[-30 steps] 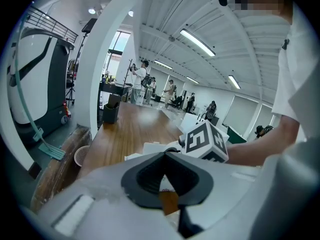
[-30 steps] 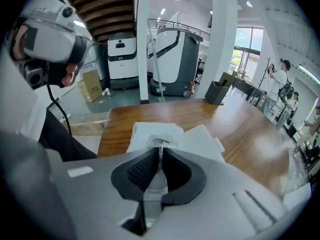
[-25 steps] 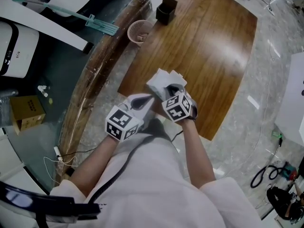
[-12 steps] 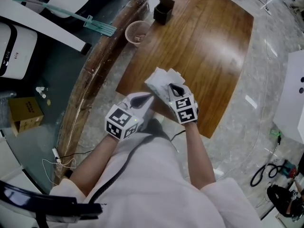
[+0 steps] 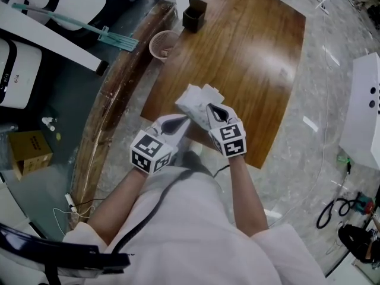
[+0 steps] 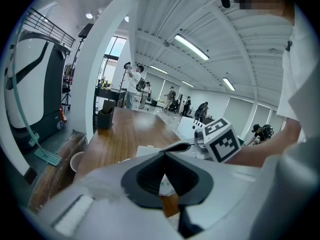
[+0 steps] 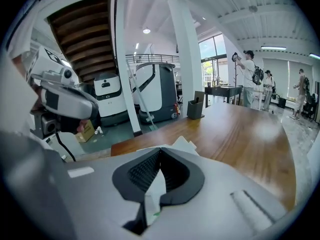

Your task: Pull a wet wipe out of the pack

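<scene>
A white wet-wipe pack [image 5: 191,101] hangs over the near corner of the wooden table [image 5: 255,58], held between both grippers. My left gripper [image 5: 187,119] comes at it from the left and is shut on the pack; in the left gripper view, white wrapping with green print [image 6: 165,185] shows behind the closed jaws [image 6: 164,154]. My right gripper [image 5: 213,107] sits at the pack's right side, shut on a thin white wipe sheet [image 7: 155,191] that runs down between its jaws [image 7: 160,150]. Crumpled white corners [image 5: 209,92] stick out past the grippers.
A black box [image 5: 194,13] stands at the table's far left corner, with a pink basket [image 5: 162,44] on the floor beside it. A green-handled mop [image 5: 113,37], a white machine [image 5: 18,70] and a cardboard box [image 5: 29,150] lie left. Cables [image 5: 332,209] trail at right.
The right gripper has drawn back slightly toward me and turned, still holding the white sheet. The left gripper has stayed put on the pack.
</scene>
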